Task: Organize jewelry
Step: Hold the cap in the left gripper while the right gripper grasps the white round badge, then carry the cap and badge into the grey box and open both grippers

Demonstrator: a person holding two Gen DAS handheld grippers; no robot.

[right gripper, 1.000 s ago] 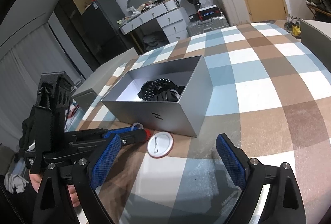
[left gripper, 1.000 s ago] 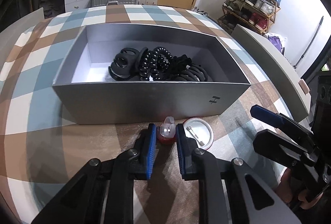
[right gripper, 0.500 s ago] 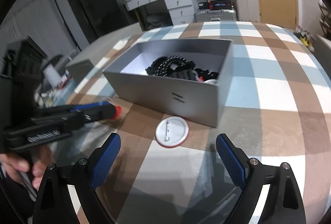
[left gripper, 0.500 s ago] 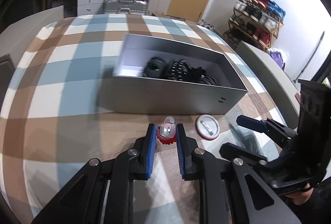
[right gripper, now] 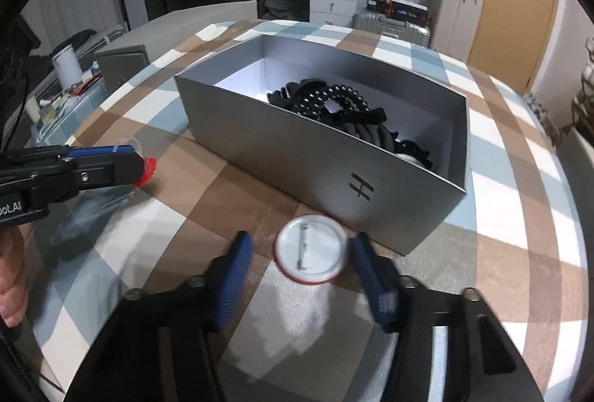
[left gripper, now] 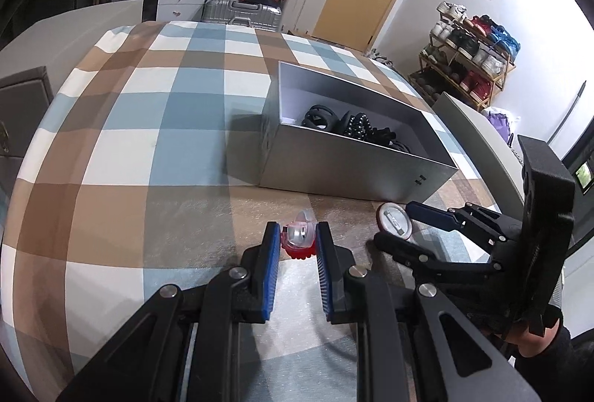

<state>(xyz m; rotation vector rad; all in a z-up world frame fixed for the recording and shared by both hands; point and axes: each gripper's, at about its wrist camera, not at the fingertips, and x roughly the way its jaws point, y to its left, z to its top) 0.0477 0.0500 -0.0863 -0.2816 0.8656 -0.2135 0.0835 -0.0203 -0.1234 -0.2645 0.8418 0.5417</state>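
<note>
A round white pin badge [right gripper: 311, 251] with a red rim lies pin-side up on the checked tablecloth [right gripper: 493, 216], just in front of the silver box [right gripper: 297, 157] of black hair ties [right gripper: 334, 101]. The right gripper [right gripper: 302, 253], blurred, has just been closing, its pads flanking the badge; contact is unclear. The left gripper [left gripper: 297, 238] points downward, pinching a small red-and-clear item [left gripper: 299, 241], partly hidden.

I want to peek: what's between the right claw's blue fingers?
A round white pin badge with a red rim, lying pin-side up on the checked tablecloth, right wrist view.
</note>
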